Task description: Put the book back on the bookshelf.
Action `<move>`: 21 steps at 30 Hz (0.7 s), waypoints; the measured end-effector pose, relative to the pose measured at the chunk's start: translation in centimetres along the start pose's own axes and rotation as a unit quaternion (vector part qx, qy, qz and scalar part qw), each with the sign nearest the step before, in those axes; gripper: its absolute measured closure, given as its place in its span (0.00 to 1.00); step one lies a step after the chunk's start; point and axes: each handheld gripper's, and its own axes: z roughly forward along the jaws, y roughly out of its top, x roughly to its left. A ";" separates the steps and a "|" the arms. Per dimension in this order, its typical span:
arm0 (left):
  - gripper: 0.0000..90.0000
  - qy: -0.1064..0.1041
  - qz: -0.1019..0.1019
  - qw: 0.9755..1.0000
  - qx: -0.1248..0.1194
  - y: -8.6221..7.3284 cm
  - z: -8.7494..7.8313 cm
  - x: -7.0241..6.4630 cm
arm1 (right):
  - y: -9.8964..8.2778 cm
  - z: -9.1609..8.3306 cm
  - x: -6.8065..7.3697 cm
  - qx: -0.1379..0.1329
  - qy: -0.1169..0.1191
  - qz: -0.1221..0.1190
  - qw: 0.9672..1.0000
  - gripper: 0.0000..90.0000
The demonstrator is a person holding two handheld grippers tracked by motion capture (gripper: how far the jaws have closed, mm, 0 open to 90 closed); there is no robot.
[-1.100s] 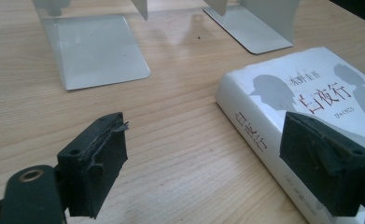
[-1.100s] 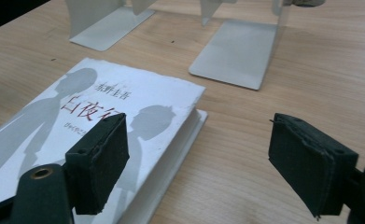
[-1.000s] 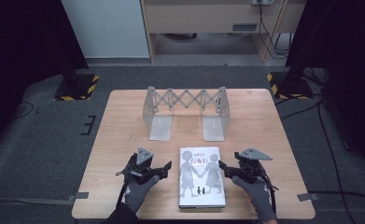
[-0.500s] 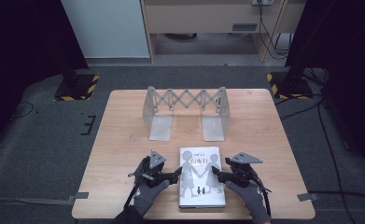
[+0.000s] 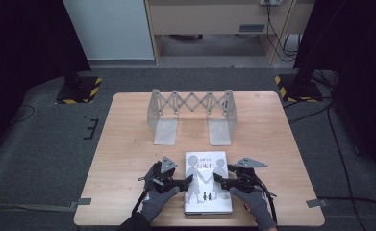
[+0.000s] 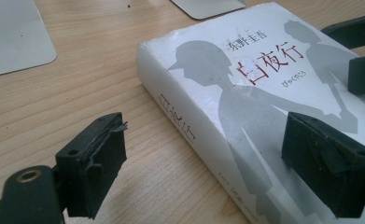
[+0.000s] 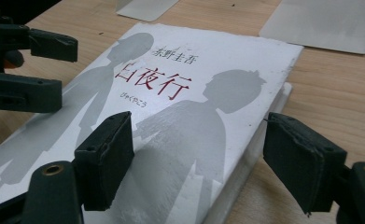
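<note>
Now both grippers straddle the white book [image 5: 207,183] lying flat on the counter [image 5: 128,144]; left gripper [image 6: 203,158] fingers spread over the spine, right gripper [image 7: 196,161] fingers, just reopening, spread astride the page edge; uneven squeezing could tip it or splay its covers.

table [image 5: 128,144]: holds everything; the person sits at its 6 o'clock edge.
book [image 5: 206,185]: flat on the table, near the 6 o'clock edge, a little toward 3 o'clock of the middle.
folding rack [image 5: 191,103]: stands at 12 o'clock of the book, well apart from it.
left gripper [image 5: 189,180]: at 9 o'clock of the book, jaws astride its spine edge.
right gripper [image 5: 217,176]: at 3 o'clock of the book, jaws astride its open edge.
</note>
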 end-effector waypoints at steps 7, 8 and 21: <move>0.12 -0.007 0.000 1.000 -0.005 -0.1 0.2 0.1 | 0.1 0.1 0.0 0.004 0.010 0.002 1.000 0.26; 0.12 -0.008 -0.003 1.000 -0.007 -0.2 0.1 0.1 | 0.1 0.1 0.1 0.001 0.010 0.000 1.000 0.26; 0.11 -0.012 -0.010 1.000 -0.020 -0.4 -0.1 0.3 | 1.4 -0.1 0.9 -0.063 0.038 0.008 0.997 0.28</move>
